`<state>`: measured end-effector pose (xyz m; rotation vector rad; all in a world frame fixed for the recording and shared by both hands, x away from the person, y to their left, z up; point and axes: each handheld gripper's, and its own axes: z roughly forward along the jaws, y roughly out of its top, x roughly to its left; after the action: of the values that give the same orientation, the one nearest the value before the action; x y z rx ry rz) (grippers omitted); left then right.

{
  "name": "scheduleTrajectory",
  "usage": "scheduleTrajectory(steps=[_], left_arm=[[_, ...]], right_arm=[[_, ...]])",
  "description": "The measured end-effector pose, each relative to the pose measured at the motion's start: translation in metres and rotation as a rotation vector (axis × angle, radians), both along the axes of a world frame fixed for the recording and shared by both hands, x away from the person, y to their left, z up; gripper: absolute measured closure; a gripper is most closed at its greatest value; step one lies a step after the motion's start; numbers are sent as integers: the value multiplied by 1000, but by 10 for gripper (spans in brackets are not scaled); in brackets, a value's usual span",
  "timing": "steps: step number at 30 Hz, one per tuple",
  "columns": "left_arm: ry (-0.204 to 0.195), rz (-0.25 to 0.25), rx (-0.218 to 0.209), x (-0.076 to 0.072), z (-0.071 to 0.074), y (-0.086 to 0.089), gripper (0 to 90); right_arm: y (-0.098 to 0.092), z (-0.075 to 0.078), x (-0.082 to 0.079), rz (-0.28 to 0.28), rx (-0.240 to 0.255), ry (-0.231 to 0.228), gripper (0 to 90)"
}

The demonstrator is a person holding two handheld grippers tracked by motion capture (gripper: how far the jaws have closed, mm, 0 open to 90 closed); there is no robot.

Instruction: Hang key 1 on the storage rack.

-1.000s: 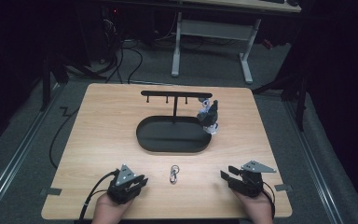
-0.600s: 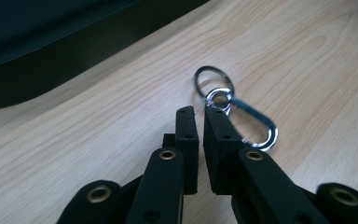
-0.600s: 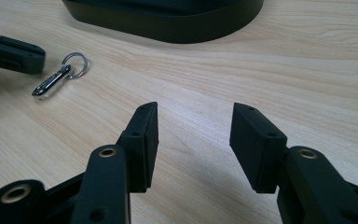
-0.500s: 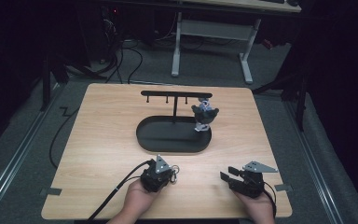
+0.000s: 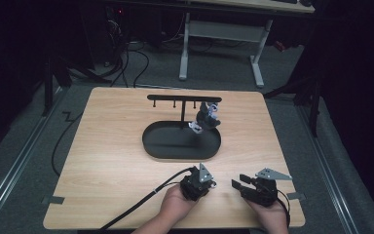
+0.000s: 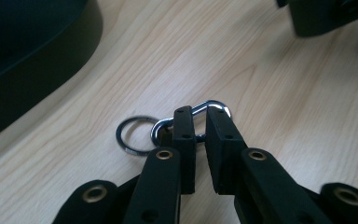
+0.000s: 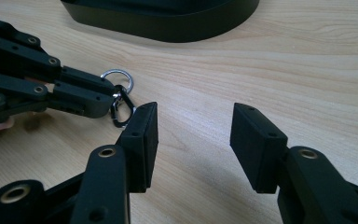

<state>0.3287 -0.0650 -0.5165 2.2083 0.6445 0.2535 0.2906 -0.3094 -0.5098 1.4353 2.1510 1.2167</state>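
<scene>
**Left gripper clamped on carabiner, right gripper idle**

My left gripper [image 6: 196,122] has its jaws squeezed together on the silver carabiner [image 6: 213,105], which lies on the wooden table [image 5: 112,146] with its key ring [image 6: 133,135] just beside, at the jaws' 9 o'clock. In the high view that left gripper [image 5: 209,184] sits at 6 o'clock from the black oval tray [image 5: 181,141], near the table's front edge. My right gripper [image 7: 193,135] rests at 3 o'clock from the left one, jaws apart, nothing between them, bare wood under them. The hook stand [image 5: 184,99] rises from the tray's far side; a small grey-blue keychain [image 5: 207,117] hangs under its right end, over the tray.
</scene>
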Motion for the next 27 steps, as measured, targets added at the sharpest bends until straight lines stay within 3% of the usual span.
scheduleTrajectory(steps=[4,8,12,16,20,23,25,27], left_arm=[[-15,37,-42,-1,7,35,793],[-15,127,-38,-3,4,98,757],[17,232,-29,-8,-2,169,712],[19,306,-45,-18,-9,215,676],[55,327,-115,-26,-14,238,665],[22,316,-131,-25,-8,239,648],[23,305,-141,-24,-7,240,647],[19,288,-126,-24,-9,238,644]], right_arm=[[-1,-2,0,8,0,11,524],[-2,-4,2,16,11,39,512],[1,-6,4,36,9,52,507],[8,-7,5,64,-5,70,508],[20,-7,11,97,-14,99,524],[34,-5,21,137,-44,115,560],[43,-4,27,162,-69,133,567],[53,-4,35,185,-111,158,578]])
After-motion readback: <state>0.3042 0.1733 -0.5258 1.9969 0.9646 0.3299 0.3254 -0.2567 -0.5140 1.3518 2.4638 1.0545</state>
